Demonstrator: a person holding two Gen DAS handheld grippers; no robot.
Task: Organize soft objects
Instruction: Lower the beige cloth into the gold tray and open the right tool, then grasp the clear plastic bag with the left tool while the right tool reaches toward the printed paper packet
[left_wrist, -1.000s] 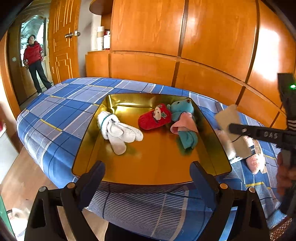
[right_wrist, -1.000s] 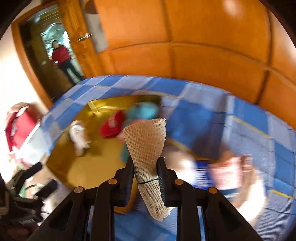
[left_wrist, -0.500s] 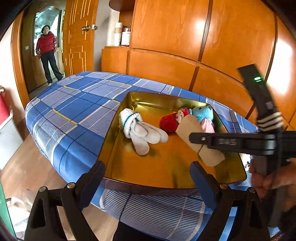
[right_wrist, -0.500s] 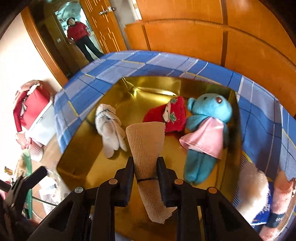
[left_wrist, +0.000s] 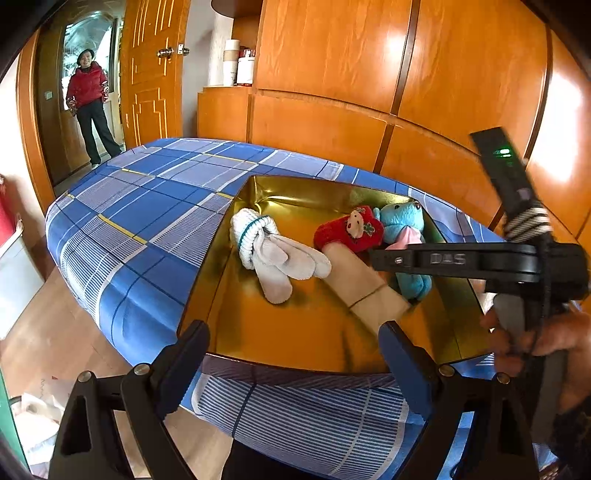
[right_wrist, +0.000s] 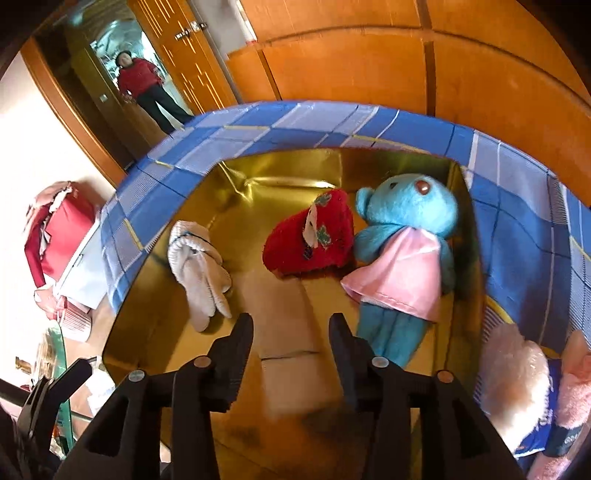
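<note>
The beige sock (right_wrist: 284, 314) is dropping, blurred, probably loose already, into the gold tray (right_wrist: 162, 295) because my right fingers (right_wrist: 291, 332) are just opening; my left fingers (left_wrist: 295, 354) are waiting apart, empty.

Both grippers showing as black plastic, silver screw heads dotting the arms. Left gripper (left_wrist: 293, 349) fingers (left_wrist: 400, 363) wearing blue pads. Right gripper (right_wrist: 291, 339) carrying embossed "DAS" lettering, a glowing green light, striped cord wrapping. Hand (left_wrist: 532, 336) in dark sleeve.
</note>
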